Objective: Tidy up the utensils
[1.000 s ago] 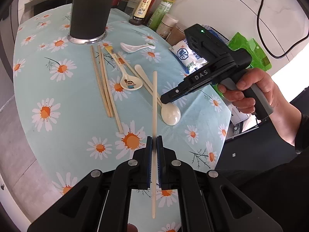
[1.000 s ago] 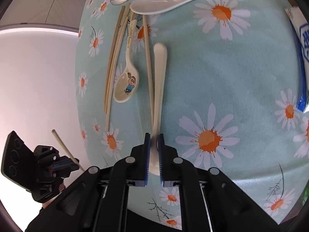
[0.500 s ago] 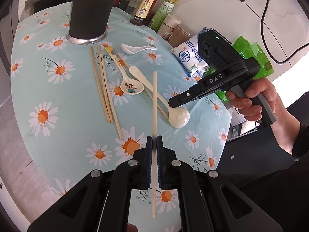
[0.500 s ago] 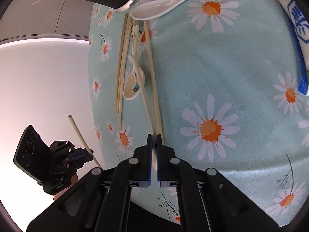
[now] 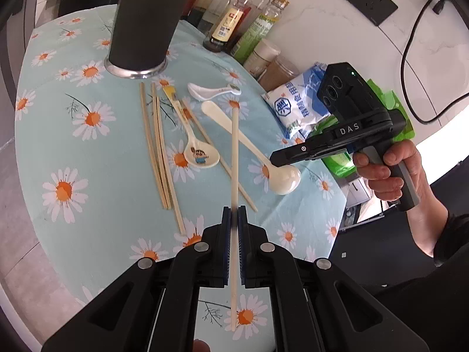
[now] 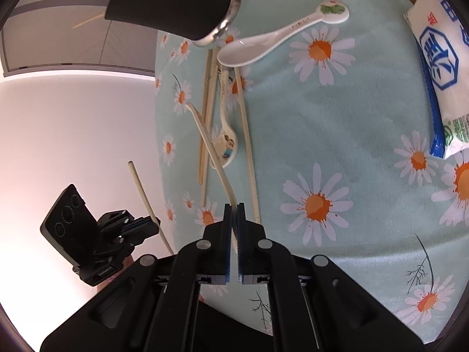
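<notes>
Cream plastic, long-handled and round-bowled: the spoon is clamped near its bowl by the right gripper, whose jaws have closed on it within the last second; a second ago it lay flat on the cloth, and now it is tilted up, bowl end raised. Left wrist view: the left gripper stays closed on a pale chopstick, which runs forward between the blue ribbed pads and projects behind them. On the daisy-print tablecloth remain three bamboo chopsticks lying side by side, a fourth chopstick lying aslant, a cartoon-printed ceramic spoon and a glossy white ceramic spoon. The dark conical holder with its metal base stands at the far end; sticks already show at its rim.

Right wrist view: the right gripper shows the cream handle rising away from its closed jaws over the remaining utensils. The left gripper appears at lower left, off the table edge, with its chopstick. Judged from this, both items are ready to be carried to the holder; five utensils are still to be gathered.
</notes>
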